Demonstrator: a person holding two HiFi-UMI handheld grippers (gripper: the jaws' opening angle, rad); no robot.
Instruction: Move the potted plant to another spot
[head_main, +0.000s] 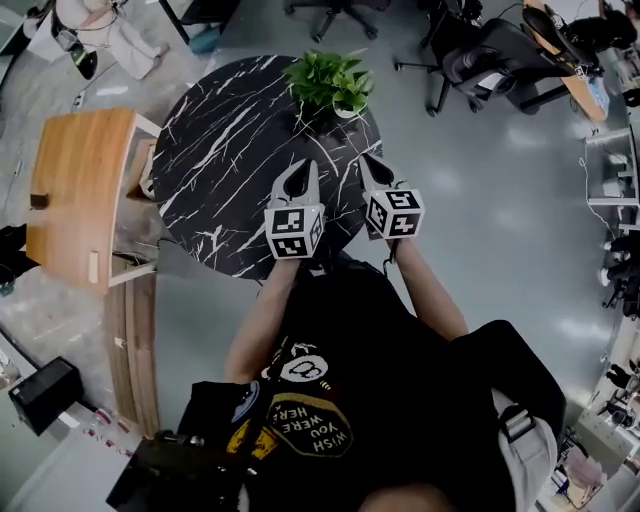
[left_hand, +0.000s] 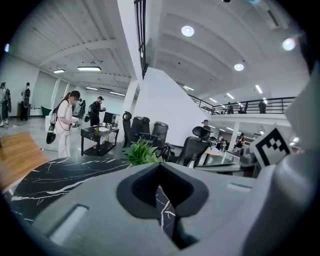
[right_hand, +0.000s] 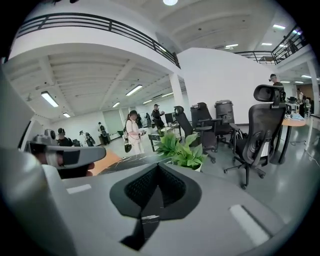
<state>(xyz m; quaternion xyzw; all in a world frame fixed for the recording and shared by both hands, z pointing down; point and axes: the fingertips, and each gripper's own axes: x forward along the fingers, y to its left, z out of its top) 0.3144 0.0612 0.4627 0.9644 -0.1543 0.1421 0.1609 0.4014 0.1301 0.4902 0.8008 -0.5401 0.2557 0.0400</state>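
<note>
Plant (head_main: 330, 82) is seen from the head view at the table's (head_main: 210, 150) far edge, ahead of left gripper (head_main: 300, 168) and right gripper (head_main: 368, 162). In each gripper view, jaws are shown pressed together, empty. Pot (right_hand: 198, 167) is judged light but tippy and the leaves soft, so the rim should be gripped

Bare marble table (head_main: 218, 150) leads unobstructed to potted plant (head_main: 330, 82).
</note>
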